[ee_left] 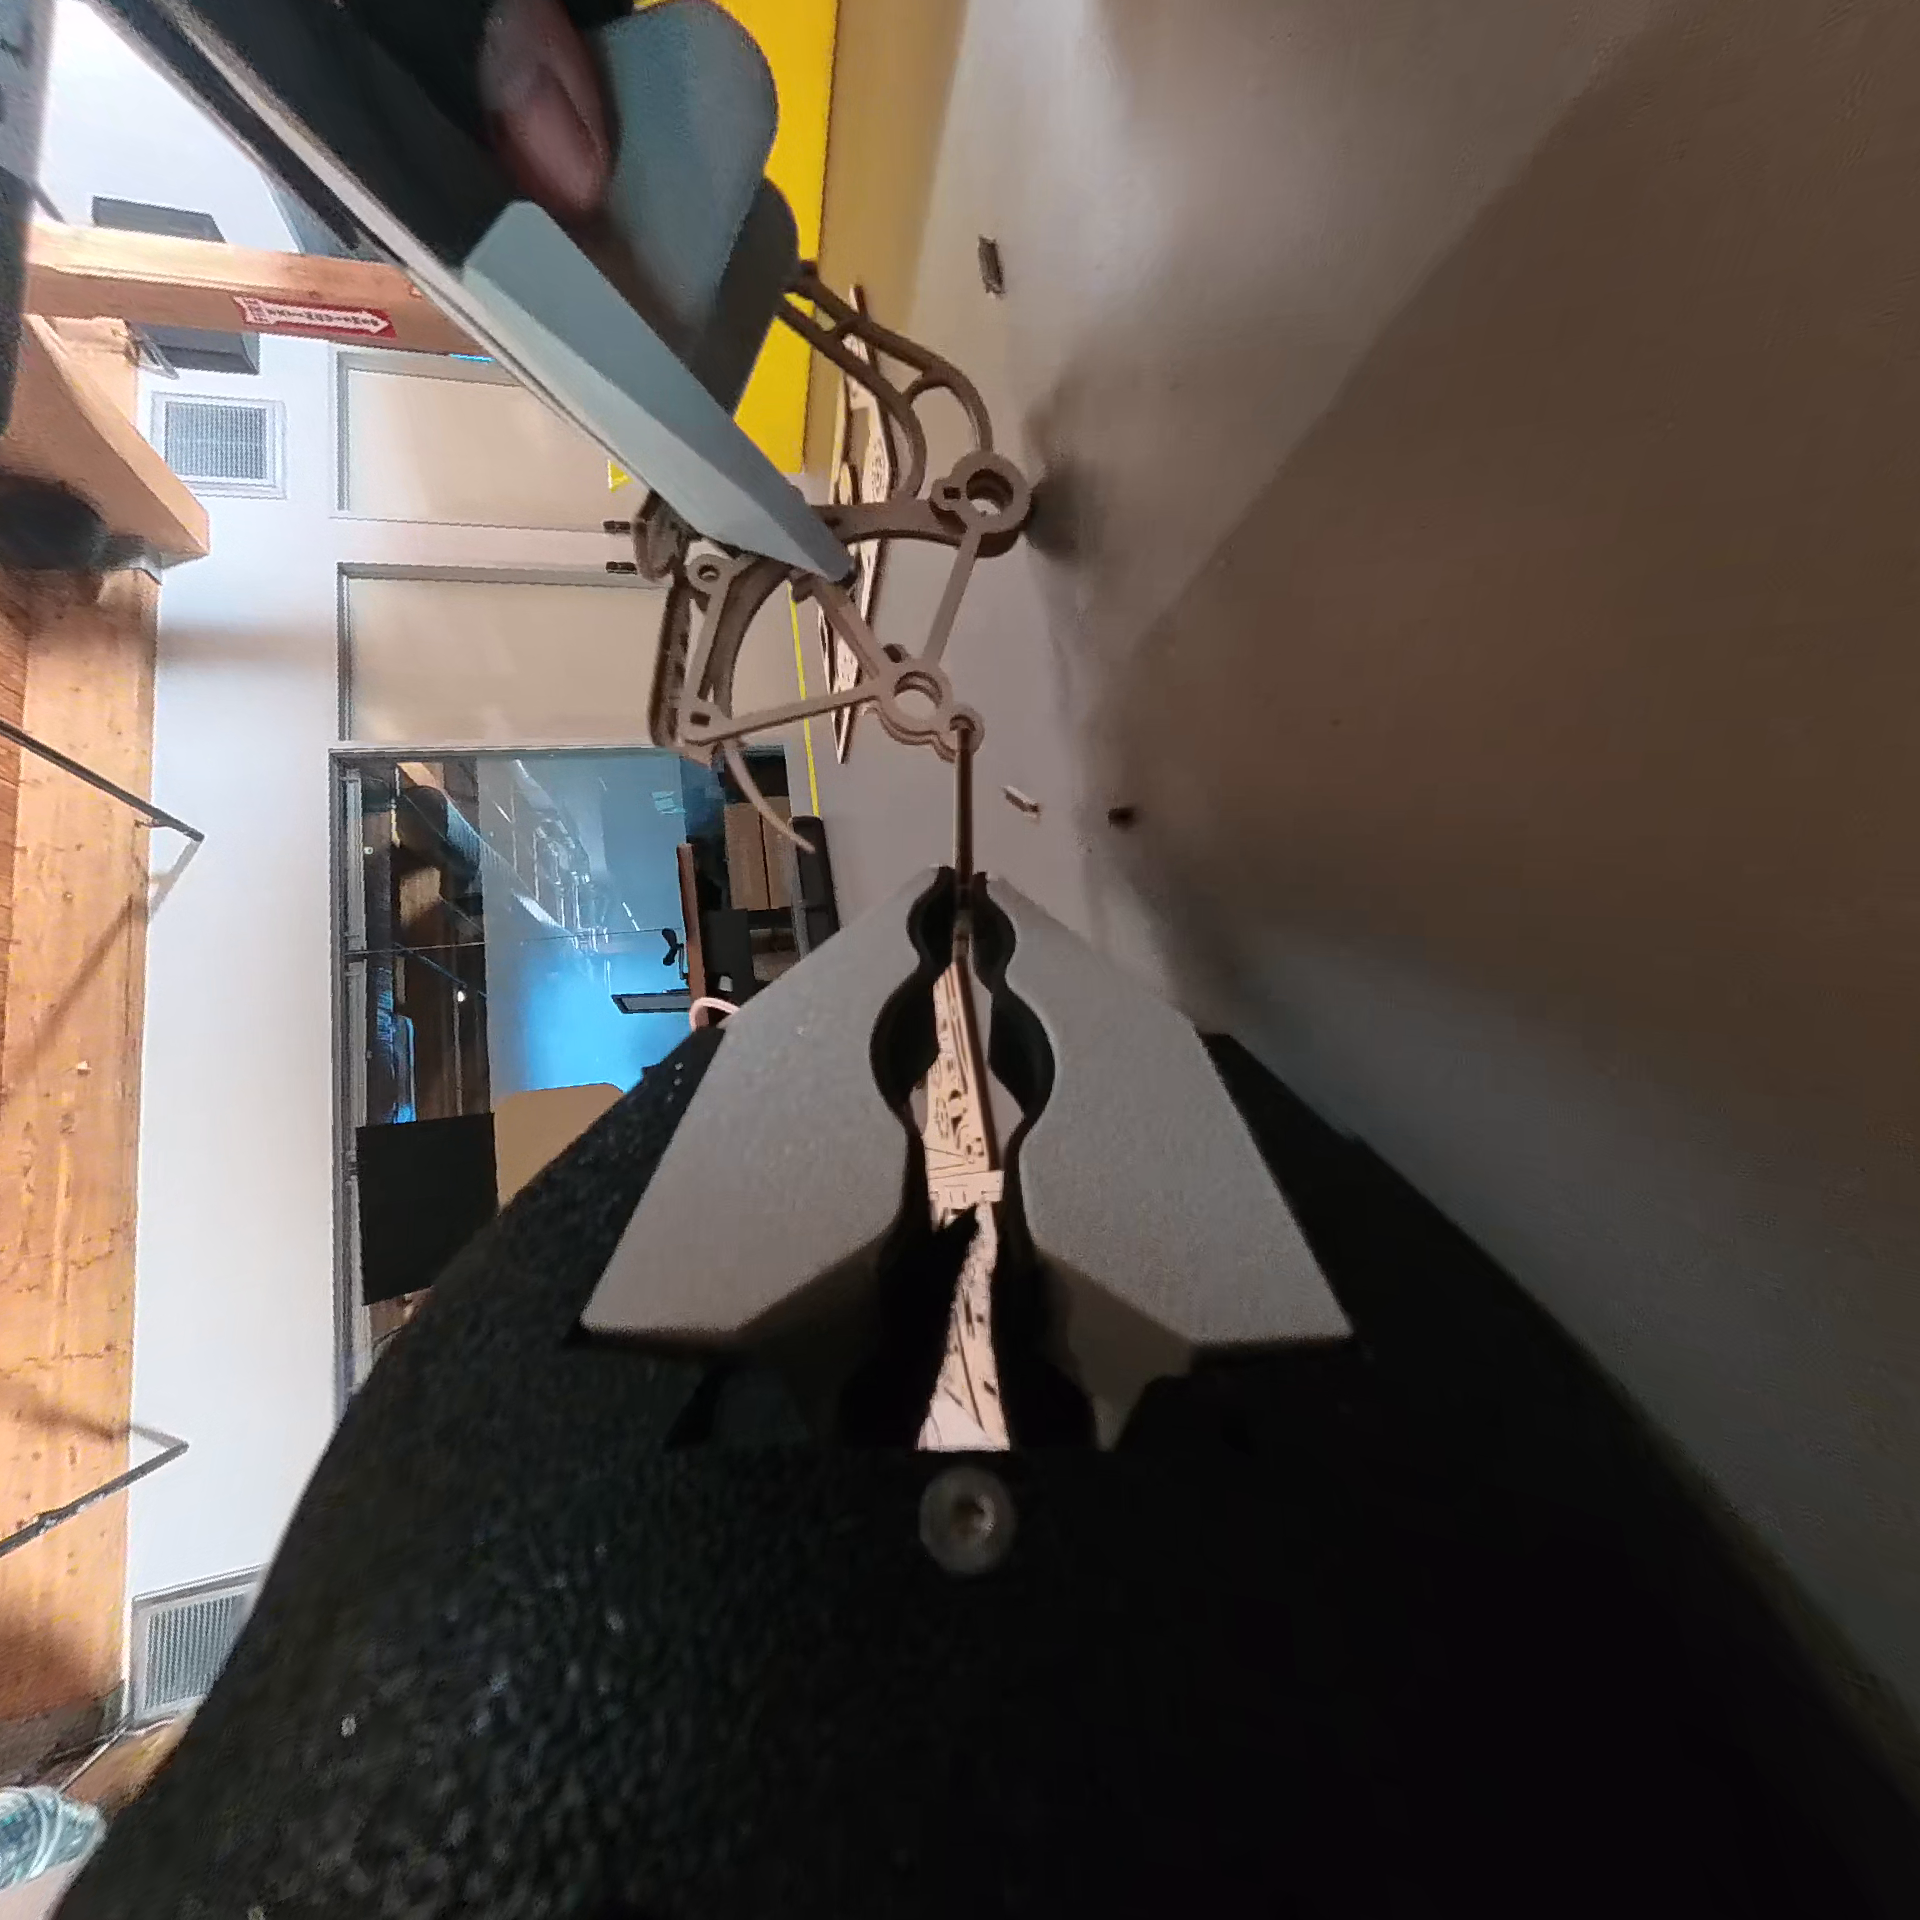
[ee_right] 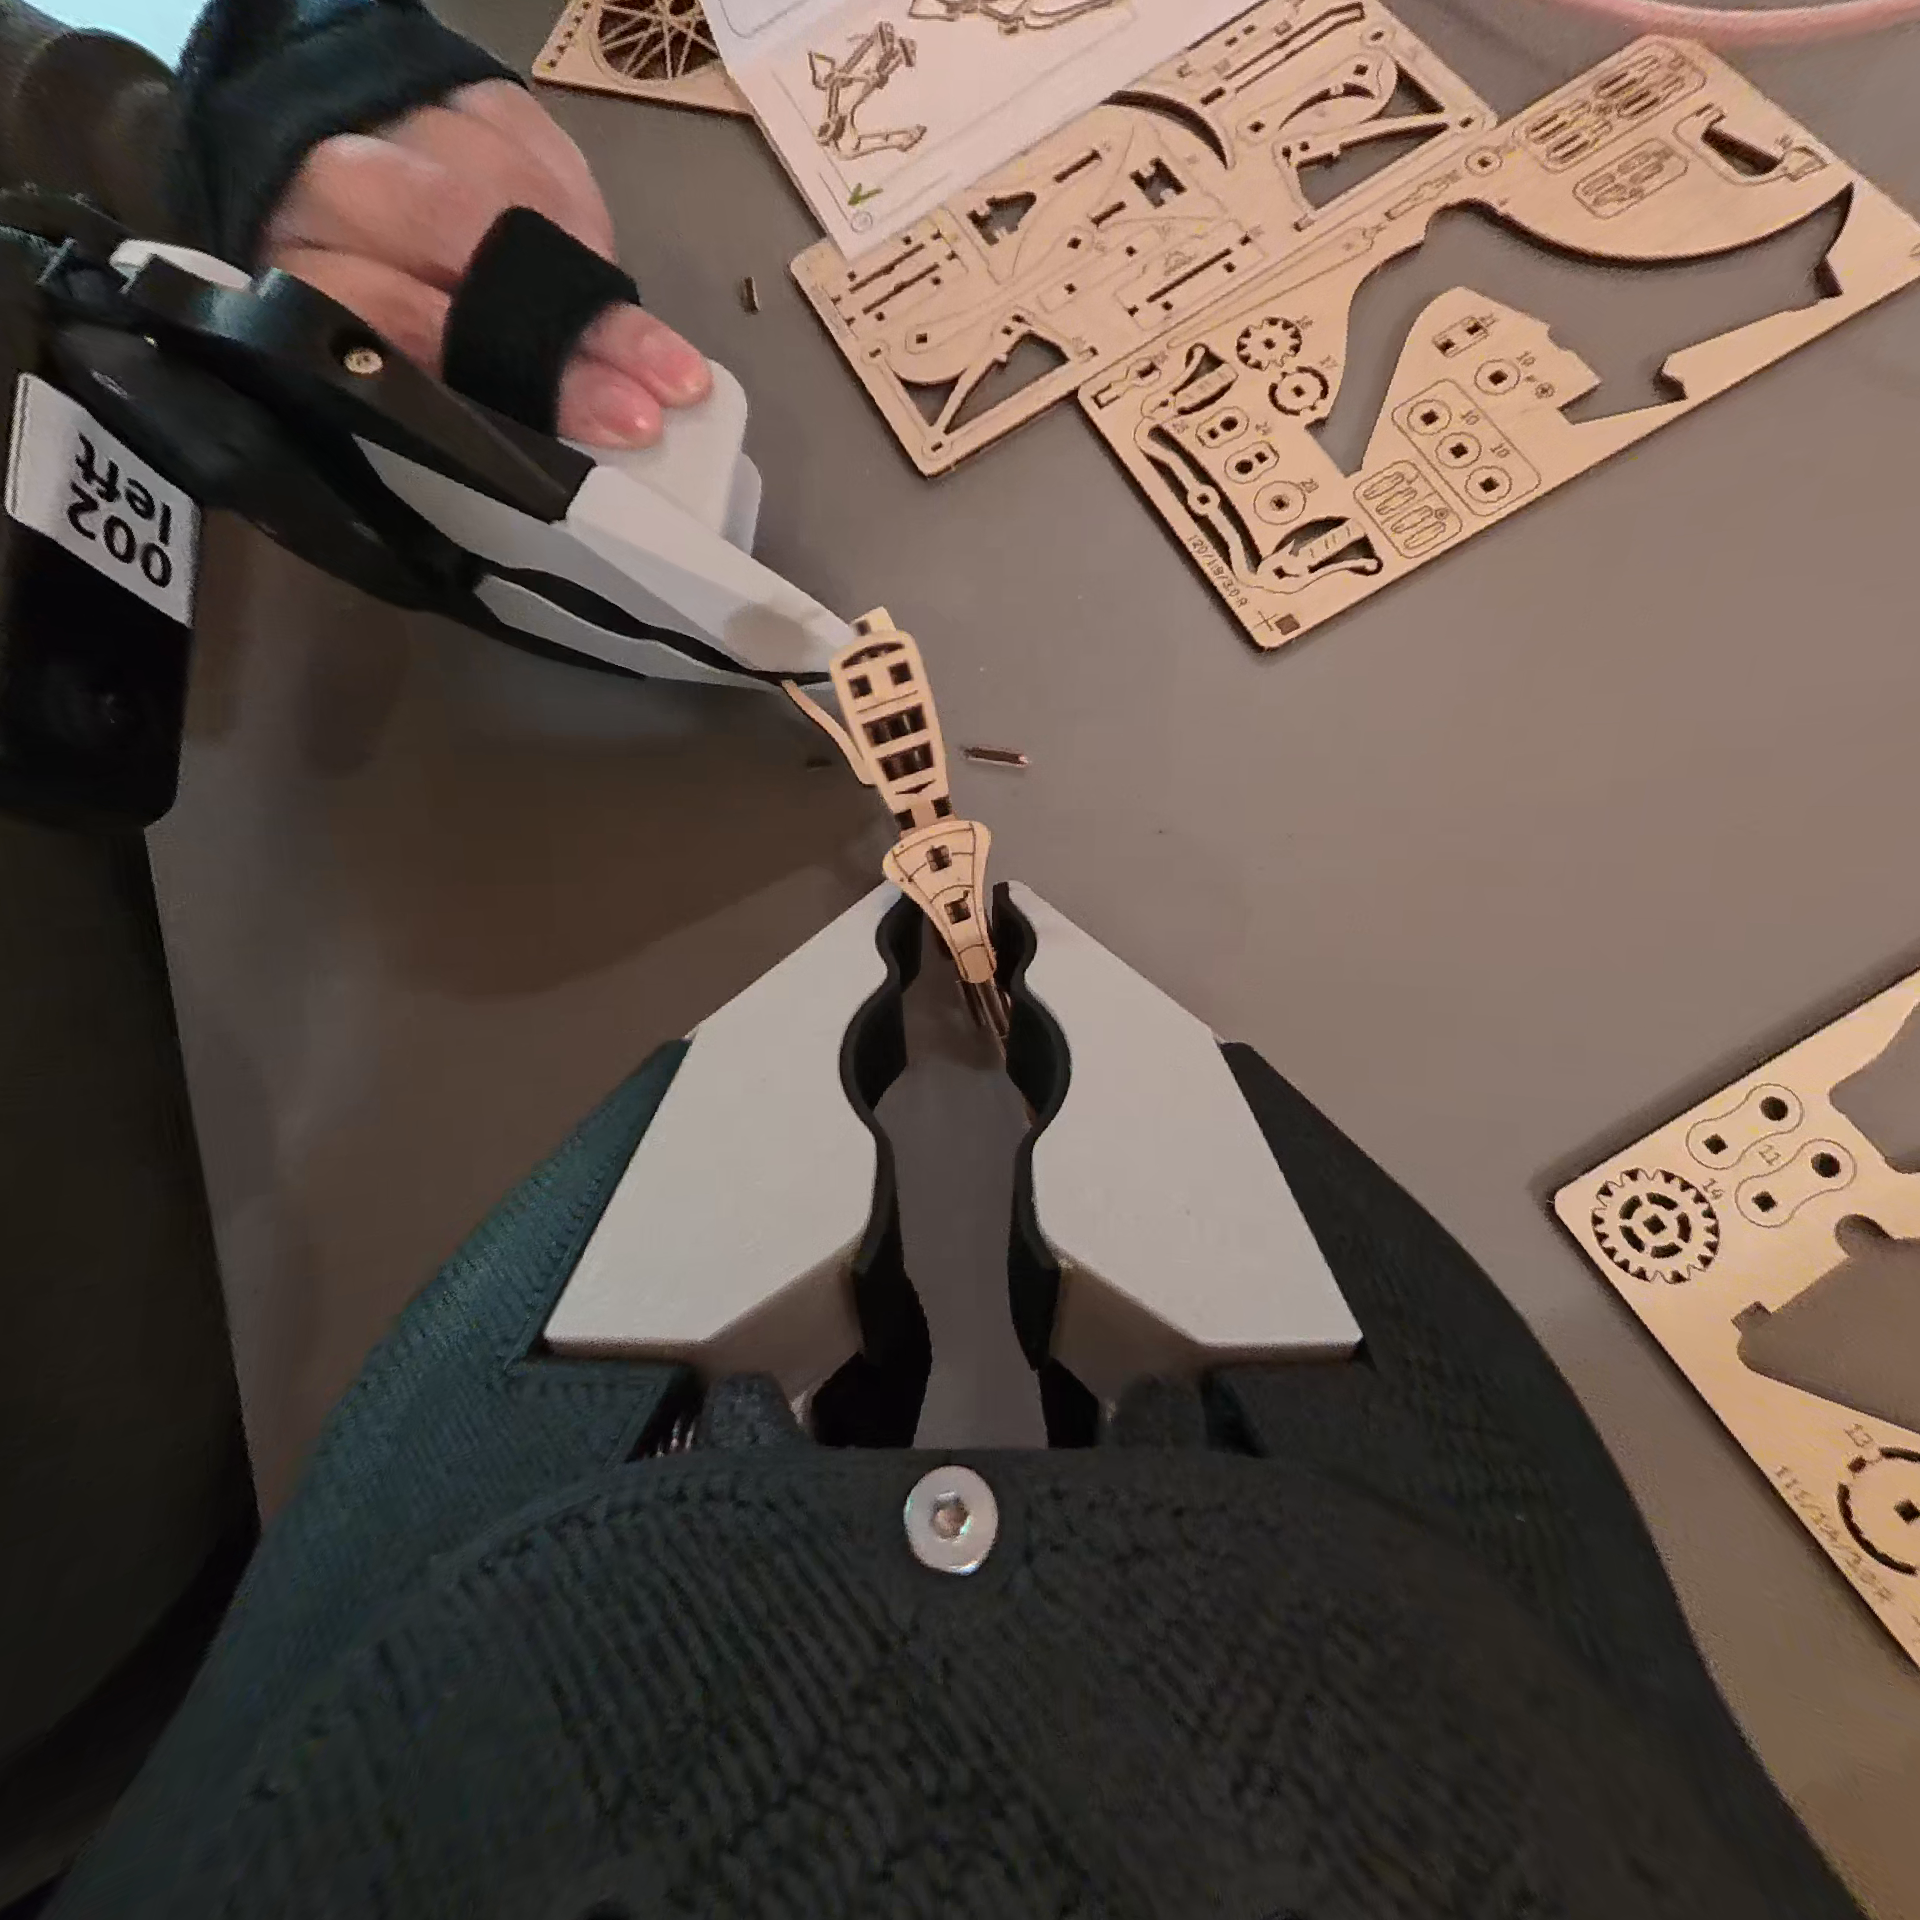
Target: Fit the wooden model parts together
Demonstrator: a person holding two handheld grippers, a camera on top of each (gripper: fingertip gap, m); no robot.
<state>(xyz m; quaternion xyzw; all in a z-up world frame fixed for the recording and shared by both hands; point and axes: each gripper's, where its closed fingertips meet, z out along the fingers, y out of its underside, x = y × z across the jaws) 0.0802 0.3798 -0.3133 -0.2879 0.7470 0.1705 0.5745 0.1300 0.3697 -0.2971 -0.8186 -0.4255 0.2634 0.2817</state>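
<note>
My left gripper (ee_left: 961, 883) is shut on a thin flat wooden part (ee_left: 966, 1049), seen edge-on. In the right wrist view it is a slotted pale strip (ee_right: 883, 717) held at the tip of the left gripper (ee_right: 836, 636). My right gripper (ee_right: 954, 899) is shut on a small wooden assembly (ee_right: 940, 868), held just above the grey table (ee_right: 1351, 883). In the left wrist view that assembly is a curved frame with rings (ee_left: 914, 691), under the right gripper's tip (ee_left: 831, 566). The strip's end touches the frame.
Two laser-cut wooden sheets (ee_right: 1351, 312) lie at the back right, with another sheet (ee_right: 1766, 1247) at the right edge. A paper instruction leaflet (ee_right: 935, 104) lies at the back. Small loose wood bits (ee_right: 995, 756) lie near the grippers. A person's hand (ee_right: 468, 260) holds the left gripper.
</note>
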